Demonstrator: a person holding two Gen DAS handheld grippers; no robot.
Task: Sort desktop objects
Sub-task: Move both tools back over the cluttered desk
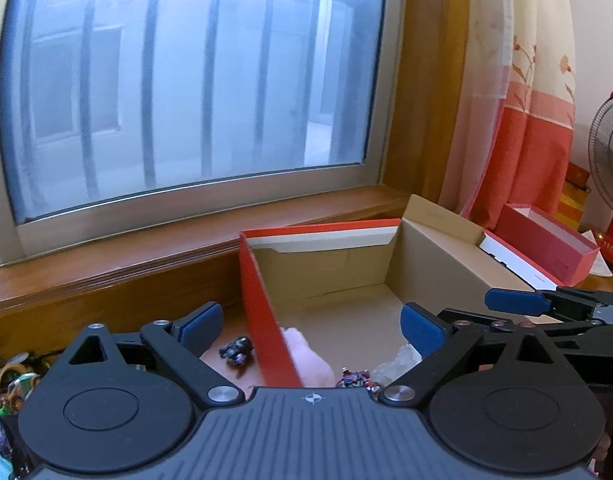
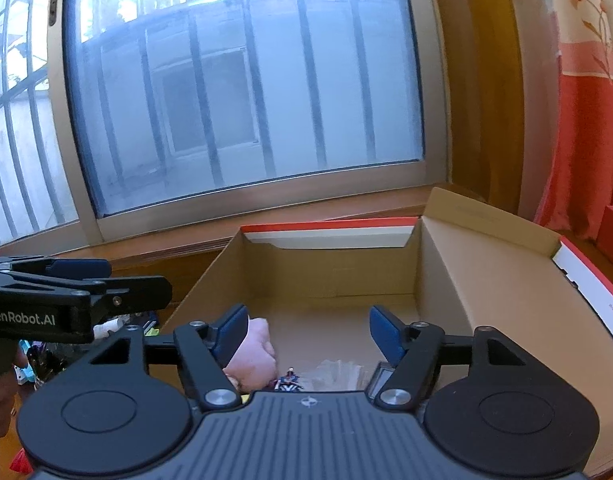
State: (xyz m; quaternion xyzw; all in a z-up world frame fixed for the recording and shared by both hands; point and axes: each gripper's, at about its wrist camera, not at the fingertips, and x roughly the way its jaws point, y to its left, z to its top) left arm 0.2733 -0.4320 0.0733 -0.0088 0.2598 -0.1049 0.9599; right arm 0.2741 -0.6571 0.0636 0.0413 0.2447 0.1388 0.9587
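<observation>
One red-sided cardboard box (image 2: 446,280) (brown inside)

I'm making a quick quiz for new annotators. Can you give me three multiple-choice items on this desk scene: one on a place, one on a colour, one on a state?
1. Where does the pink soft thing lie?
A. inside the box
B. on the windowsill
C. on the fan

2. What colour is the outer wall of the box?
A. green
B. red
C. black

3. How are the fingers of the left gripper?
A. shut on a toy
B. shut on nothing
C. open, holding nothing

Answers: A, it rests on the box floor; B, the outer side shows red; C, the fingers stand wide apart.
</observation>
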